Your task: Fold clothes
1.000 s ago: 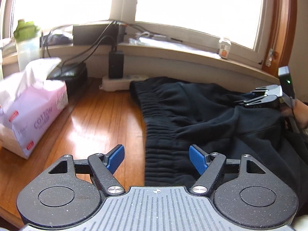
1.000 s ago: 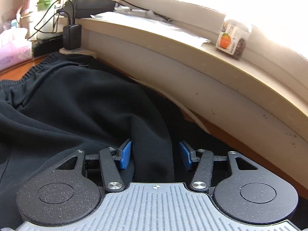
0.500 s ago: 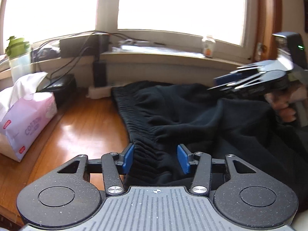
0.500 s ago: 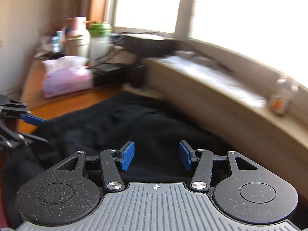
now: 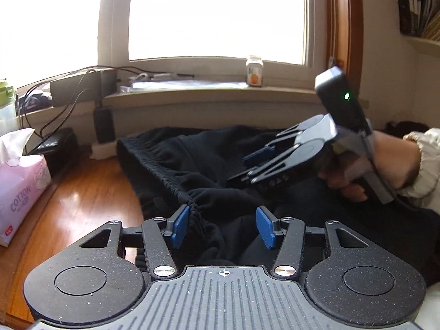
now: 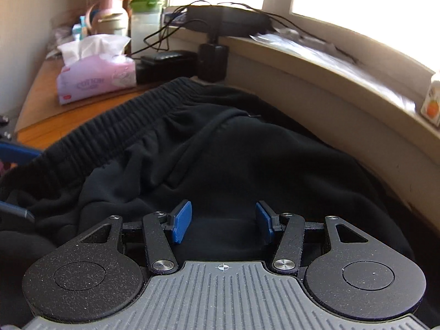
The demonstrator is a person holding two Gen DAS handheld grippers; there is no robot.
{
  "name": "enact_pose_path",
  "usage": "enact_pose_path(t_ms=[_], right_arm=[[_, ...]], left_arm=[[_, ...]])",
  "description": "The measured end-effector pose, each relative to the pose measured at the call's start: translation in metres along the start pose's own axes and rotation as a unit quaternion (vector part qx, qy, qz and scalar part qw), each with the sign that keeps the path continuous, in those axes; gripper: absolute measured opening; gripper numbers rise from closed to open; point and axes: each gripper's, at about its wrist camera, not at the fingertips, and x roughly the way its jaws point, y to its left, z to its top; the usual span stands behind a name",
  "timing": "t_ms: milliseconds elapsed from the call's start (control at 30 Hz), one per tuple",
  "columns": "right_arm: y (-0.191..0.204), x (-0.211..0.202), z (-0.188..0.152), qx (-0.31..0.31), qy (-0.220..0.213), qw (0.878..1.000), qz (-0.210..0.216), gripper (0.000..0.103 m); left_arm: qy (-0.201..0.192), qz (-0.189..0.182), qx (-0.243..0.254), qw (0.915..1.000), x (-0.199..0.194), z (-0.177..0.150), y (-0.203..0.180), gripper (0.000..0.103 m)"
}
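L tongs [image 5: 223, 227]: blue pads about half apart w/ a bunched fold of the black trousers [image 5: 209, 165] filling the gap; the gathered waistband [image 5: 176, 189] presses on the pad at 9 o'clock, cloth reaches the 3 o'clock pad too, so it reads as a grip on the fabric; from there the waistband runs off toward 11 o'clock across the table [image 5: 90, 192], rest of the garment spreads toward 1–3 o'clock.

R tongs [image 6: 223, 221]: pads also about half apart, black cloth lying flat betw. & under them; can't tell if the pads pinch it or just sit over it; in the L wrist view the R tongs [image 5: 247, 165] sit at 2 o'clock, tilted down onto the cloth, w/ the person's hand [image 5: 385, 165] on the handle & a cream cuff [image 5: 423, 162] at 3 o'clock.

From the R view the trousers fill the middle, waistband [image 6: 115, 129] arcing from 9 to 12 o'clock; a blue pad of the L tongs [image 6: 16, 151] pokes in at 9 o'clock.

Further out: pink tissue pack [image 6: 93, 77] at 10 o'clock on the table; green-lidded bottle [image 6: 145, 19] at 11; black charger [image 6: 213, 62] just beyond the waistband at 12; windowsill [image 6: 330, 74] toward 1–3, small jar [image 5: 254, 71] on it.
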Motion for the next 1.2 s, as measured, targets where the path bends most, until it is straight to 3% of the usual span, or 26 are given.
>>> enact_pose_path(t_ms=[67, 233, 367, 467, 533, 567, 600, 700, 1033, 1200], right_arm=[[0.001, 0.0, 0.001, -0.008, -0.001, 1.0, -0.003, 0.051], [0.012, -0.01, -0.003, -0.037, -0.024, 0.999, -0.011, 0.049], [0.019, -0.032, -0.001, -0.039, -0.058, 0.997, 0.021, 0.047], [0.031, -0.043, 0.001, -0.04, -0.072, 0.994, 0.068, 0.047], [0.039, -0.047, 0.002, -0.039, -0.072, 0.991, 0.101, 0.047], [0.044, -0.047, 0.002, -0.045, -0.071, 0.99, 0.111, 0.047], [0.05, -0.045, 0.002, -0.058, -0.066, 0.989, 0.115, 0.047], [0.063, -0.031, -0.004, -0.094, -0.034, 0.989, 0.106, 0.046], [0.05, -0.001, 0.007, -0.065, -0.022, 0.994, 0.087, 0.042], [0.078, -0.029, 0.005, -0.087, -0.069, 0.992, 0.06, 0.044]], left_arm=[[0.016, 0.004, -0.015, 0.9998, 0.007, 0.001, 0.009, 0.068], [0.047, 0.021, -0.064, 0.9967, 0.021, 0.0, 0.046, 0.07], [0.019, 0.026, -0.109, 0.9935, 0.009, 0.003, 0.077, 0.07], [0.008, 0.031, -0.127, 0.9913, 0.004, 0.008, 0.093, 0.068], [0.014, 0.025, -0.117, 0.9927, 0.01, 0.014, 0.096, 0.065], [0.022, 0.017, -0.109, 0.9936, 0.017, 0.017, 0.097, 0.059], [0.034, 0.012, -0.099, 0.9944, 0.024, 0.019, 0.096, 0.05], [0.068, 0.016, -0.066, 0.9954, 0.048, 0.022, 0.091, 0.037], [0.097, 0.024, -0.006, 0.995, 0.088, 0.035, 0.1, 0.036], [0.105, 0.013, 0.001, 0.9944, 0.095, 0.039, 0.106, 0.036]])
